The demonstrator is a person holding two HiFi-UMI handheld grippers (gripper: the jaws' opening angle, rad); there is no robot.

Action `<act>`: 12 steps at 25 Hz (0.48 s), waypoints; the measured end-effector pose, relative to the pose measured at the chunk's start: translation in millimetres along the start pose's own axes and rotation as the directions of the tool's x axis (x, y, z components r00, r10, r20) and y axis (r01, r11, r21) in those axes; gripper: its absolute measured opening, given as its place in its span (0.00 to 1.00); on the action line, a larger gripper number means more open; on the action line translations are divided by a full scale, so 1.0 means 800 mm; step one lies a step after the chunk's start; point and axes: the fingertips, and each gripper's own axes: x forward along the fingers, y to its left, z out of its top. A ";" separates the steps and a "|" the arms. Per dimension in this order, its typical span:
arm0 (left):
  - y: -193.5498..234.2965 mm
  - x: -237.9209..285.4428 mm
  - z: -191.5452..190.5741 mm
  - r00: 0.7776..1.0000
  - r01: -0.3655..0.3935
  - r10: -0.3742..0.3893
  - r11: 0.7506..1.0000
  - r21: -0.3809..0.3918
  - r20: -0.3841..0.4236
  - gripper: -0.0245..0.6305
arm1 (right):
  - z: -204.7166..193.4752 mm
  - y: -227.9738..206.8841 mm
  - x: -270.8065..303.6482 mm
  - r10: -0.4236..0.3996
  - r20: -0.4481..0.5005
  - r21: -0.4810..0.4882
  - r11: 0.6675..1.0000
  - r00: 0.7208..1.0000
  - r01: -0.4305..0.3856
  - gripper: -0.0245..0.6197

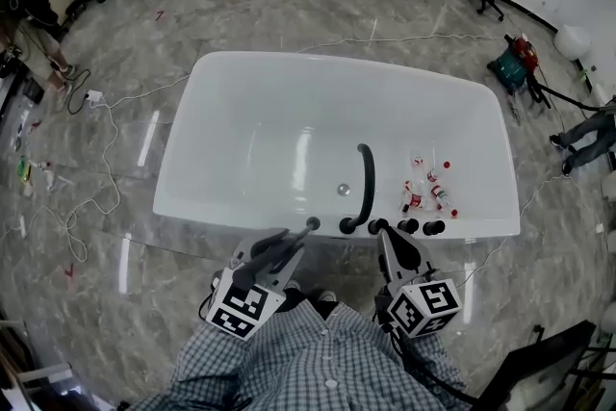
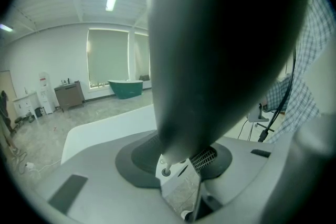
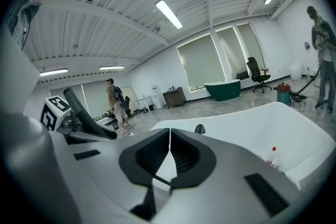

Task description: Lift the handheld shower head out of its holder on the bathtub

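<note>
- The white bathtub (image 1: 241, 91) fills the middle of the head view, with a black curved spout (image 1: 366, 173) rising from its 6 o'clock rim.
- A row of black knobs (image 1: 409, 226) sits on that rim, just to the 3 o'clock side of the spout's foot.
- The left gripper (image 1: 304, 232) reaches toward the rim from 7 o'clock. In the left gripper view its jaws (image 2: 178, 165) are closed on the narrow end of a dark, rod-like body.
- That body is the handheld shower head (image 2: 226, 44), which fills the upper part of that view, blurred by closeness.
- In the head view the shower head's black tip (image 1: 313, 223) shows at the rim, at 9 o'clock from the spout's foot. Whether it is clear of its holder cannot be told.
- The right gripper (image 1: 387, 236) points at the knobs from 6 o'clock. In its own view the jaws (image 3: 169, 157) meet with only a thin slit between them, holding nothing.
- Several small bottles (image 1: 428, 183) with red caps lie inside the tub, at 3 o'clock from the spout.
</note>
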 end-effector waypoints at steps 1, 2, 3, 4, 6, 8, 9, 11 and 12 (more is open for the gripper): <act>-0.001 -0.002 0.001 1.000 -0.002 0.002 1.000 0.000 0.003 0.25 | 0.003 0.002 0.001 0.005 0.007 -0.007 1.000 1.000 -0.005 0.07; -0.002 -0.004 0.003 1.000 -0.003 0.003 1.000 0.002 0.006 0.25 | 0.007 0.004 0.003 0.010 0.014 -0.014 1.000 1.000 -0.009 0.07; -0.002 -0.006 0.004 1.000 -0.005 0.004 1.000 0.006 0.009 0.25 | 0.011 0.006 0.005 0.016 0.023 -0.022 1.000 1.000 -0.015 0.07; 0.000 -0.008 0.007 1.000 -0.006 0.006 1.000 0.010 0.012 0.25 | 0.016 0.008 0.008 0.022 0.033 -0.028 0.999 0.999 -0.021 0.07; 0.002 -0.011 0.013 1.000 -0.008 0.008 1.000 0.015 0.014 0.25 | 0.025 0.012 0.013 0.030 0.050 -0.032 0.999 0.998 -0.028 0.07; 0.002 -0.013 0.015 1.000 -0.008 0.008 1.000 0.014 0.016 0.25 | 0.029 0.015 0.014 0.032 0.060 -0.036 0.999 0.998 -0.030 0.07; 0.001 -0.015 0.016 1.000 -0.008 0.008 1.000 0.012 0.019 0.25 | 0.030 0.016 0.014 0.034 0.062 -0.043 0.999 0.997 -0.031 0.07; 0.000 -0.018 0.015 1.000 -0.008 0.008 1.000 0.008 0.023 0.25 | 0.029 0.017 0.013 0.034 0.065 -0.058 0.998 0.997 -0.030 0.07; 0.001 -0.019 0.016 1.000 -0.009 0.009 1.000 0.007 0.025 0.25 | 0.030 0.016 0.013 0.033 0.066 -0.062 0.998 0.997 -0.028 0.07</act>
